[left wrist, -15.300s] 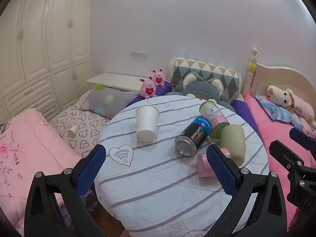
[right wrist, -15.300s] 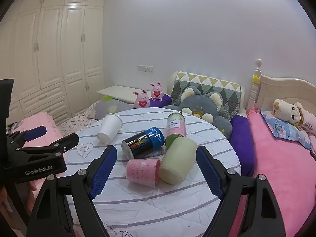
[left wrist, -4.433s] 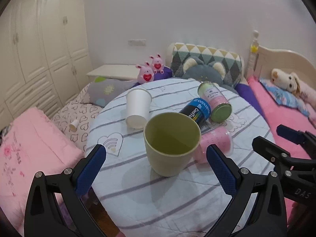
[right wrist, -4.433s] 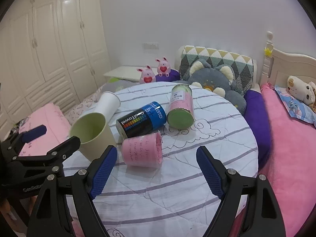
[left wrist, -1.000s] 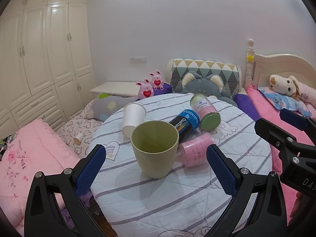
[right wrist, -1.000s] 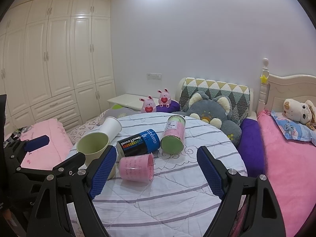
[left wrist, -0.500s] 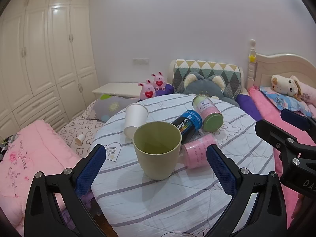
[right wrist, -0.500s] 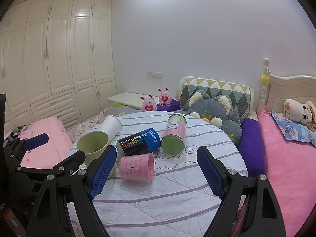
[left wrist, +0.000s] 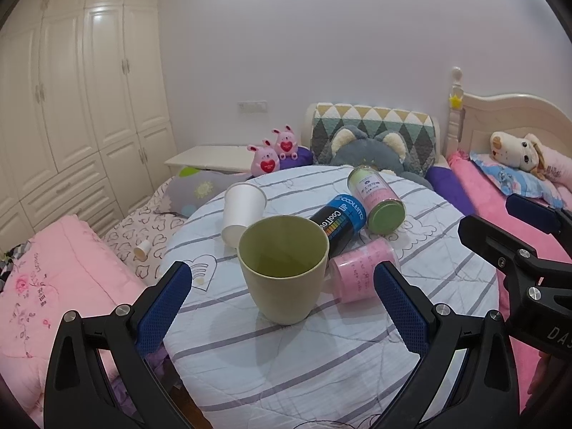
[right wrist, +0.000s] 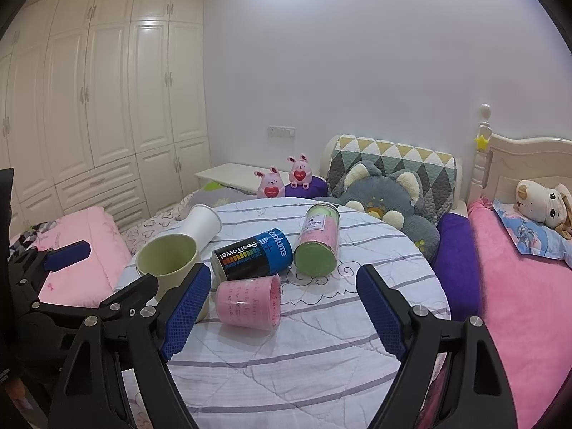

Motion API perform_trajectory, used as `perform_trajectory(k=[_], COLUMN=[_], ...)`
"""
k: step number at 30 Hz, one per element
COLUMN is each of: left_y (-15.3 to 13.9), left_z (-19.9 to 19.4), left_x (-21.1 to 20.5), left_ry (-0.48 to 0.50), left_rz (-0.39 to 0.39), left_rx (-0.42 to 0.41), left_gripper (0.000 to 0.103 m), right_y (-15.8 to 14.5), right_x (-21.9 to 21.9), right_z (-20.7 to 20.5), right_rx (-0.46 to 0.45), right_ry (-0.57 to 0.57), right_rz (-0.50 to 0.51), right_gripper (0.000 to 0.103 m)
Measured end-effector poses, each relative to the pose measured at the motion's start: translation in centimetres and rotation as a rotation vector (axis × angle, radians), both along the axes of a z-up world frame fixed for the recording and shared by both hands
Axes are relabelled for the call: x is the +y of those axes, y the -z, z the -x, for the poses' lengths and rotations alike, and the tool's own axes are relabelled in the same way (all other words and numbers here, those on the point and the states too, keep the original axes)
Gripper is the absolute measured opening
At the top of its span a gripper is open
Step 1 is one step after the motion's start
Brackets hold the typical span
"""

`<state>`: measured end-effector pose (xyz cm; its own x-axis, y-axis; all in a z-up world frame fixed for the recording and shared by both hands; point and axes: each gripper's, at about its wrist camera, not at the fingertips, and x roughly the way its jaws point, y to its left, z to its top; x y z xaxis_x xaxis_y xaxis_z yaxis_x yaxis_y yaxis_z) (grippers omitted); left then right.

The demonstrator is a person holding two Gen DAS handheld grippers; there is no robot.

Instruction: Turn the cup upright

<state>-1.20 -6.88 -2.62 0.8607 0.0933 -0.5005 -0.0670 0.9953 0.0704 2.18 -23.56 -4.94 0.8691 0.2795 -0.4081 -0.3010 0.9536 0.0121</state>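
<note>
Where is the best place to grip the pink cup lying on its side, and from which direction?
Probably the pink translucent cup across its round wall, mid-length, coming from above: its mouth faces sideways, and the blue-black can crowds its far side.

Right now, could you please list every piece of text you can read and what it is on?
"CoolTowel": black-and-blue can lying on the table.
"DAS", cut off: right gripper body, left wrist view.
Green-lidded jar label: too small to read.
Pink cup writing: illegible.
</note>
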Motion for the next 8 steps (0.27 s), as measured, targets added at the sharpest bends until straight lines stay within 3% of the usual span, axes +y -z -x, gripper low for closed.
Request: perform_trajectory(k=[8], left_y=[0.18], left_z=[-0.36], left_x=[0.02], left_ry=[0.010], left_rz=[0.004], left_rx=[0.009], left_gripper=[0.103], right_y=[0.04], right_x=[-0.02], right_z=[-0.07], right_rx=[0.002], right_ry=[-0.001], right_rz=[0.002], right_gripper=[0.085])
